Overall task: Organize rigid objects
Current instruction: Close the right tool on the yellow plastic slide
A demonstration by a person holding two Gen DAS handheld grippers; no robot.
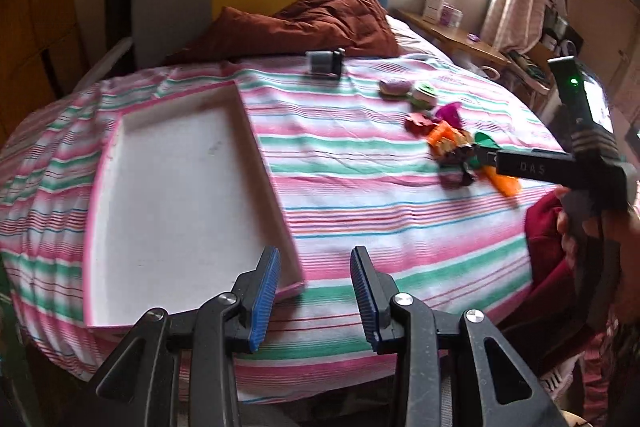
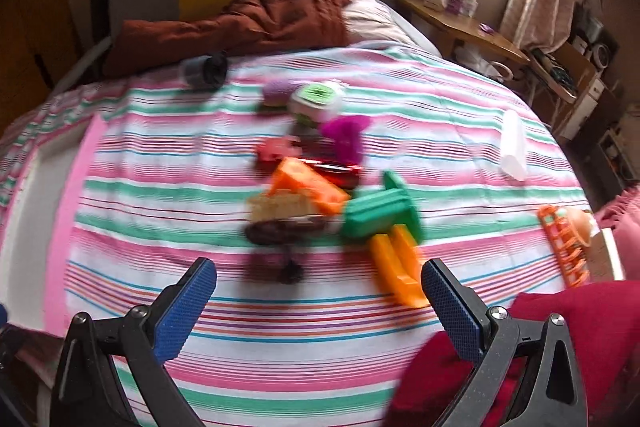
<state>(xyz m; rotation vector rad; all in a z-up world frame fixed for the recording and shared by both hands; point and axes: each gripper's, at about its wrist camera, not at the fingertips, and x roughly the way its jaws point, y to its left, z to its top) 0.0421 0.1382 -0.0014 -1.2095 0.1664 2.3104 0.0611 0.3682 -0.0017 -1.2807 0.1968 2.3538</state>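
Toy pile (image 2: 320,195), frame centre, directly ahead of the wide-open, empty right gripper (image 2: 318,307), the nearer hand; left gripper (image 1: 314,291), narrowly parted, empty, beside white tray (image 1: 180,187).

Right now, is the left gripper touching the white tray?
Apart. The left wrist view shows the left gripper with jaws open and empty, hanging above the near corner of the white tray, not pressing on it.

Bare striped bed (image 2: 280,327) lies before the toy cluster (image 2: 320,195) at twelve o'clock. The white tray (image 1: 180,195) blocks nine o'clock; an orange rack (image 2: 564,247) and red sleeve (image 2: 580,327) crowd three o'clock.
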